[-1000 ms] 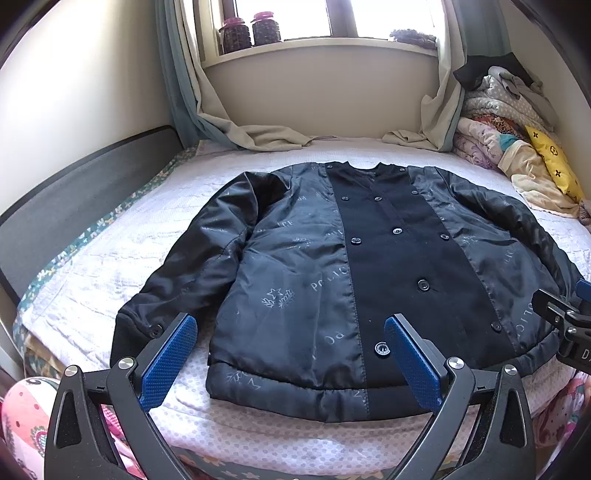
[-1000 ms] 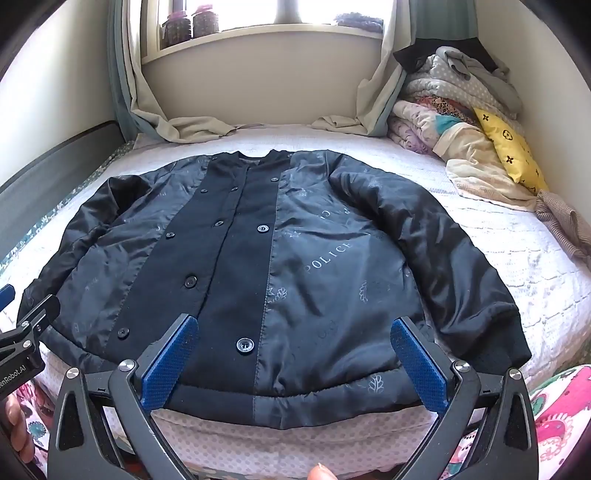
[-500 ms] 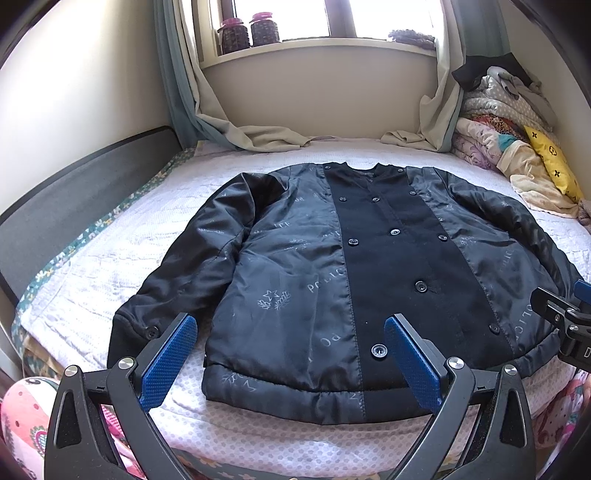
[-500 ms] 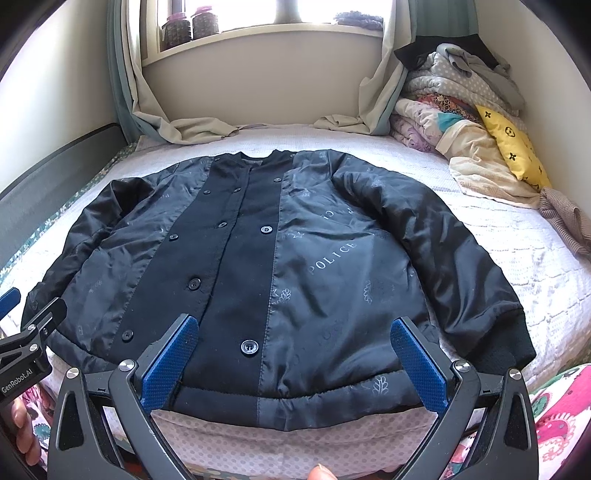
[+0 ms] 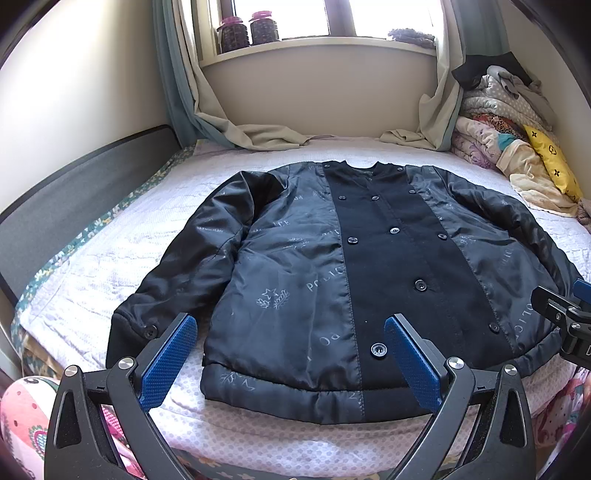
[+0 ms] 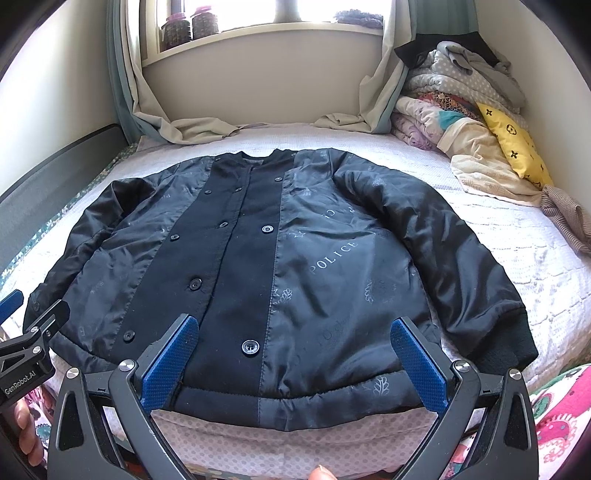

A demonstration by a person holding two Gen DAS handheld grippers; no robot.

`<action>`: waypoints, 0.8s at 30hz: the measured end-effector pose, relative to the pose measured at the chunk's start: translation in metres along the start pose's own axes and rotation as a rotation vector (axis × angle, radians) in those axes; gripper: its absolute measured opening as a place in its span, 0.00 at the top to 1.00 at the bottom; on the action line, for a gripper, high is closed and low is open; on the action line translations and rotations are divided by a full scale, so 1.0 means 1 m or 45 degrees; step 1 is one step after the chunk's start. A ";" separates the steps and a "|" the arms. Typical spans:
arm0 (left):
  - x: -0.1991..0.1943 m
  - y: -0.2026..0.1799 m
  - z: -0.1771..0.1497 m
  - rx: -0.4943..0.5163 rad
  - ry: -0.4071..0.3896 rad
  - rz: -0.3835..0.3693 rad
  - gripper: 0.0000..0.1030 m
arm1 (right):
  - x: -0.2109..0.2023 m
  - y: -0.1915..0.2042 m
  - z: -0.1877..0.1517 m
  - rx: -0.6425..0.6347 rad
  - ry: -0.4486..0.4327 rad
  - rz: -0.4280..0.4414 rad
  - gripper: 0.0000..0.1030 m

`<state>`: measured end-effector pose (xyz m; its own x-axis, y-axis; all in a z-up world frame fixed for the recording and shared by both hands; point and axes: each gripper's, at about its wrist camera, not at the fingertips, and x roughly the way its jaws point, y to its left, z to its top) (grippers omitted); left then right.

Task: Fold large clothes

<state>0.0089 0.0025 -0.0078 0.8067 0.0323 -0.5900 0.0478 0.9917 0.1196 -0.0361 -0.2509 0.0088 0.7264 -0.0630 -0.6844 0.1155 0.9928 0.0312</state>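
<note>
jaws: left gripper point(image 5: 290, 363) and right gripper point(image 6: 293, 365) both gaping wide, gripping nothing | black jacket point(image 5: 369, 273) lying flat, buttoned, on bed point(image 5: 110, 258) | grippers hovering over its hem

Left view: looked from the bed's foot edge, left of the jacket point(image 5: 332, 280), facing the window point(image 5: 325, 18), low and near the hem.
Right view: looked from the same edge, further right, facing the same way, equally near.
Shared: both took in the whole jacket, the bed point(image 6: 517, 236), the window and the pile point(image 6: 461, 110) at right.
Cross-sight: the right gripper point(image 5: 569, 325) showed at the left view's right edge; the left gripper point(image 6: 26, 332) at the right view's left edge.
</note>
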 end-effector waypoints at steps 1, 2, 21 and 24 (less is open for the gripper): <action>0.000 0.000 0.000 0.000 -0.001 0.000 0.00 | 0.000 0.000 0.000 0.000 0.000 0.000 0.00; 0.000 0.000 0.000 0.000 -0.001 -0.002 0.00 | 0.000 0.001 0.000 0.000 0.000 0.001 0.00; 0.004 0.003 -0.004 -0.003 0.015 -0.004 0.00 | 0.003 -0.002 -0.002 0.010 0.021 0.032 0.00; 0.004 0.002 -0.004 -0.003 0.016 -0.006 0.00 | 0.003 -0.002 -0.001 0.011 0.024 0.037 0.00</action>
<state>0.0101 0.0053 -0.0129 0.7993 0.0292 -0.6003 0.0502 0.9921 0.1150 -0.0350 -0.2525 0.0057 0.7169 -0.0324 -0.6965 0.1006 0.9933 0.0573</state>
